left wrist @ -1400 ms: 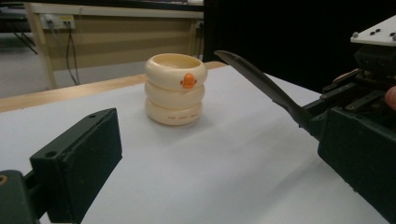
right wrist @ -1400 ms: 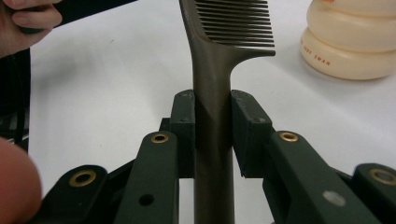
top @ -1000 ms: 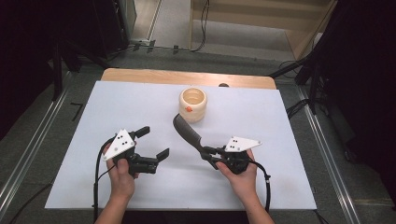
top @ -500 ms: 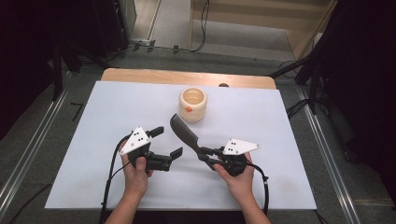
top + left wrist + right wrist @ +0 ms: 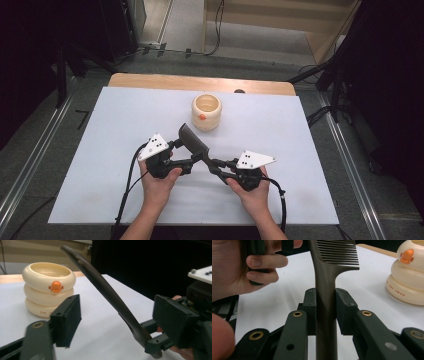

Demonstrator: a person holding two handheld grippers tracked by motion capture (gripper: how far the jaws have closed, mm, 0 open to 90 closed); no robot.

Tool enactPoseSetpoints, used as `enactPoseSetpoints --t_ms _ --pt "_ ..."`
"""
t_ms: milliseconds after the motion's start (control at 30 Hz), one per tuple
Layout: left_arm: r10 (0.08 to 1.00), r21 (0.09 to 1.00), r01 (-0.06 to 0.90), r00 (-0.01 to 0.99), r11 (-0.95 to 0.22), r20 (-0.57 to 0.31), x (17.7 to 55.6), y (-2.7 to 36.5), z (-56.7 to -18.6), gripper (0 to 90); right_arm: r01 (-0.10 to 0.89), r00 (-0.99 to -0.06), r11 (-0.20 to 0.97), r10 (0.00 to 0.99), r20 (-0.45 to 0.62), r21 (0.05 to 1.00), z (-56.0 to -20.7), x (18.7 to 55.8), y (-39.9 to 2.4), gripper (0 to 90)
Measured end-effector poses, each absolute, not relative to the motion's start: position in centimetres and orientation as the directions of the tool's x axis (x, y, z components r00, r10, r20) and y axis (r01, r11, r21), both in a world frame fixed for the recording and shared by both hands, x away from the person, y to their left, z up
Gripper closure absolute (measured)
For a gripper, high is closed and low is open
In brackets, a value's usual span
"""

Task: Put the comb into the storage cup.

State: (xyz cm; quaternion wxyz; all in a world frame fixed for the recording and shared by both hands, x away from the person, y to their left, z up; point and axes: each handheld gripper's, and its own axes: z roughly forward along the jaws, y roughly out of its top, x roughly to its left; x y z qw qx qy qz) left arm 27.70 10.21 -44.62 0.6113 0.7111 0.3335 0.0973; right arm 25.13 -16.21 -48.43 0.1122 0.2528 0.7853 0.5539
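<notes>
While the comb (image 5: 325,277) is clamped by its handle between the two black pads of the right gripper (image 5: 325,312), its toothed head is held up and away from that gripper, slanting over the white table cover (image 5: 100,125). In the right gripper view the pads are seen pressed flat against both sides of the dark handle, with the teeth spreading to the right just above them. In the high view the right gripper (image 5: 220,167) is found near the front edge of the cover, held from behind by the right hand (image 5: 252,192), and the comb (image 5: 194,142) is seen running from it up and to the left.

The left gripper (image 5: 182,152) is held just beside it by the left hand (image 5: 157,182), with its jaws set on either side of the comb's shaft. These jaws have just been closing, yet in the left gripper view a clear gap is still left between each pad and the comb (image 5: 107,295), so nothing is gripped by them; the comb passes between them untouched.

Farther back, near the middle of the cover, a cream ringed cup (image 5: 206,112) with a small orange duck bill on its side is stood upright, a little beyond the comb's tip and apart from it. Behind the cover a strip of wooden table edge (image 5: 150,81) is left bare.
</notes>
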Motion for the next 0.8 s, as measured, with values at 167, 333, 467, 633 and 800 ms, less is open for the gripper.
enactPoseSetpoints --t_ms 167,333,467,633,800 --pt "0.620 0.926 0.376 0.732 -0.024 -0.281 27.59 9.76 -44.65 43.1 0.257 -0.846 0.257 0.526 0.089 0.932 -48.44 24.94 -15.99 70.4" --pt "0.656 0.925 0.380 0.702 -0.014 -0.279 27.41 9.33 -44.69 49.3 0.248 -0.846 0.264 0.527 0.076 0.932 -48.52 24.83 -15.73 70.4" --pt "0.676 0.921 0.389 0.676 0.009 -0.292 27.37 9.26 -44.54 54.6 0.236 -0.844 0.267 0.533 0.061 0.935 -48.57 24.70 -15.50 70.4" --pt "0.673 0.905 0.424 0.664 0.020 -0.326 27.45 9.19 -44.61 64.8 0.230 -0.834 0.271 0.550 0.046 0.935 -48.73 24.63 -15.34 70.4" --pt "0.627 0.874 0.484 0.667 0.046 -0.402 28.09 9.42 -44.84 73.3 0.223 -0.819 0.278 0.573 0.025 0.934 -49.00 24.58 -15.18 70.2"
